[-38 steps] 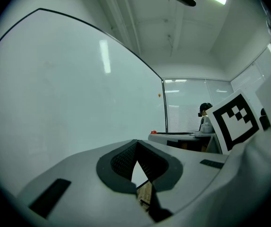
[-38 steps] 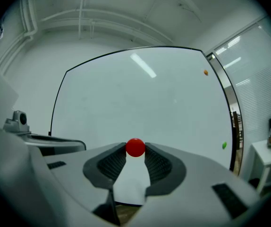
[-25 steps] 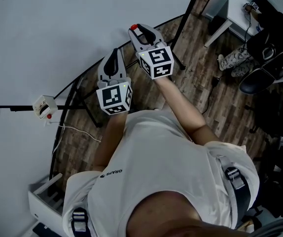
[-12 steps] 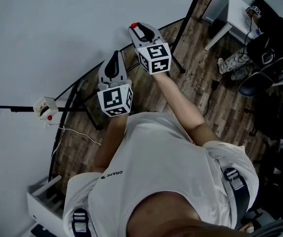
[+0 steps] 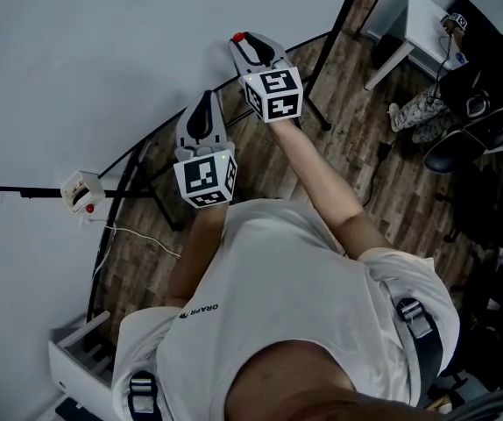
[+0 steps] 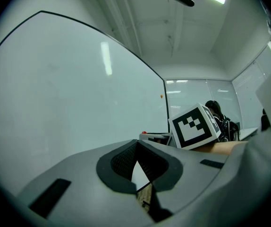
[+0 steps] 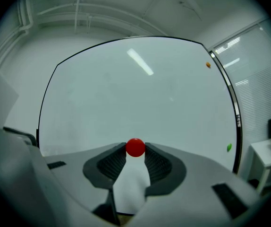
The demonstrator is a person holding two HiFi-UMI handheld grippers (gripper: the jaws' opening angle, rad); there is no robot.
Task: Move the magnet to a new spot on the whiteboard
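Right tool (image 7: pixel 135 150) clamped on red magnet (image 7: pixel 135 147), pinched at very tips, facing whiteboard (image 7: pixel 140 89); contact with board unclear. Left tool (image 6: pixel 136 156) jaws together, empty, beside. Advice: hold grip firm, bring magnet flat onto bare board area, release only once it sticks.

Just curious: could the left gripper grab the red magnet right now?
Probably not: the red magnet is clamped in the right gripper, whose jaws cover its sides; the left gripper is shut.
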